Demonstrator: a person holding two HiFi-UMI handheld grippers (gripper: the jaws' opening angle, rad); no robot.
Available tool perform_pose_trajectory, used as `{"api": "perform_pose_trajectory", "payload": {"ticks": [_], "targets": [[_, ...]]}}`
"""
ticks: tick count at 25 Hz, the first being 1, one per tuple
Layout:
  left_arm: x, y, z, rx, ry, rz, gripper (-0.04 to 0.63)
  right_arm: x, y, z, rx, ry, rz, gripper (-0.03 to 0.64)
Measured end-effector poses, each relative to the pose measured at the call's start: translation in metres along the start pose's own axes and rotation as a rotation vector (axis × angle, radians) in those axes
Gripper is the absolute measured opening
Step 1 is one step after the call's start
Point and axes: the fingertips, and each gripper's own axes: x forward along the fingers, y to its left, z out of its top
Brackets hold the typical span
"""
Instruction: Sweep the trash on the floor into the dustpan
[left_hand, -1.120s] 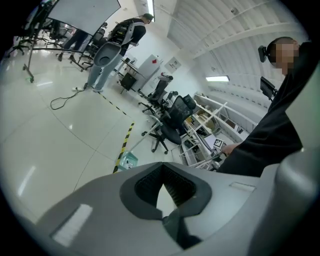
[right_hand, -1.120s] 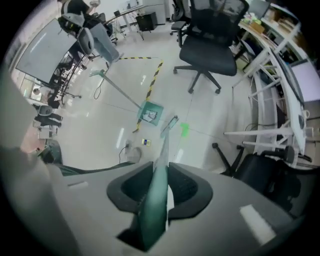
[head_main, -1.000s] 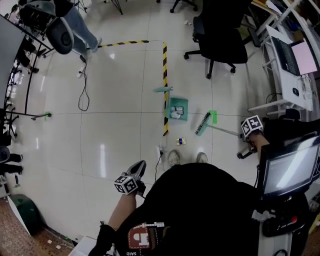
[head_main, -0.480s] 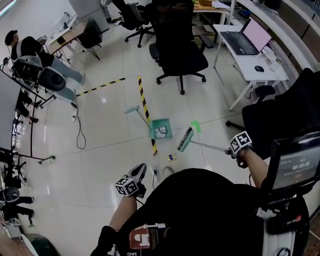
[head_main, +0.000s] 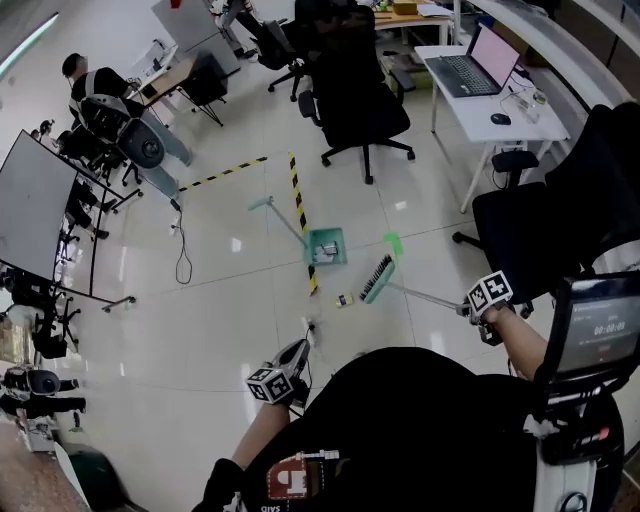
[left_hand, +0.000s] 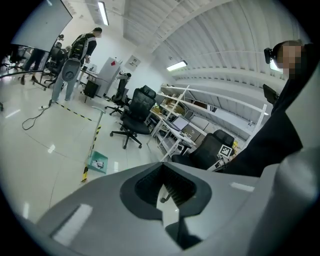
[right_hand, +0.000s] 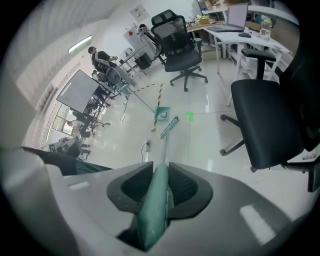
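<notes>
The green dustpan (head_main: 326, 246) lies on the floor beside the yellow-black tape, with light scraps inside and its long handle (head_main: 275, 213) slanting away to the left. Right of it sits the green broom head (head_main: 377, 278); the pole runs back to my right gripper (head_main: 470, 309), which is shut on the broom handle (right_hand: 155, 200). A small piece of trash (head_main: 344, 299) lies just in front of the bristles. In the right gripper view the broom head (right_hand: 169, 125) lies near the dustpan (right_hand: 161, 114). My left gripper (head_main: 294, 354) hangs low by my body, shut and empty, its jaws (left_hand: 162, 195) together; the dustpan (left_hand: 97, 161) shows far off.
Black office chairs stand behind the dustpan (head_main: 355, 95) and at my right (head_main: 545, 225). A white desk with a laptop (head_main: 490, 85) is at the back right. A cable (head_main: 180, 262) trails on the floor at left, a white plug (head_main: 312, 330) near my feet. People stand at the far left.
The head view has tilted up and taken in more of the room. Broom, dustpan and the small trash keep the same places relative to each other. Both grippers hold their states.
</notes>
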Motion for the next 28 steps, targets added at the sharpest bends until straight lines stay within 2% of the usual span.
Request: {"api": "perform_pose_trajectory", "payload": {"ticks": [4, 7, 11, 17, 20, 23, 28], "targets": [[-0.031, -0.009, -0.025, -0.007, -0.009, 0.028, 0.0, 0.014, 0.012, -0.038, 0.0, 0.022, 0.025, 0.091], [-0.038, -0.007, -0.033, -0.005, -0.029, 0.039, 0.0, 0.023, 0.022, -0.05, -0.026, 0.04, 0.035, 0.092], [-0.083, 0.001, -0.048, -0.012, -0.057, 0.007, 0.0, 0.028, 0.065, -0.085, -0.055, 0.052, 0.022, 0.092], [-0.166, 0.032, -0.09, 0.052, 0.044, -0.067, 0.0, 0.038, 0.14, -0.139, 0.017, -0.03, -0.046, 0.092], [-0.197, 0.051, -0.1, 0.036, 0.054, -0.068, 0.0, 0.039, 0.164, -0.162, 0.069, -0.072, -0.052, 0.091], [-0.213, 0.058, -0.107, 0.012, 0.035, -0.062, 0.0, 0.034, 0.175, -0.183, 0.078, -0.087, -0.038, 0.092], [-0.204, 0.036, -0.113, 0.042, 0.016, -0.079, 0.0, 0.022, 0.165, -0.201, 0.084, -0.125, -0.017, 0.092]]}}
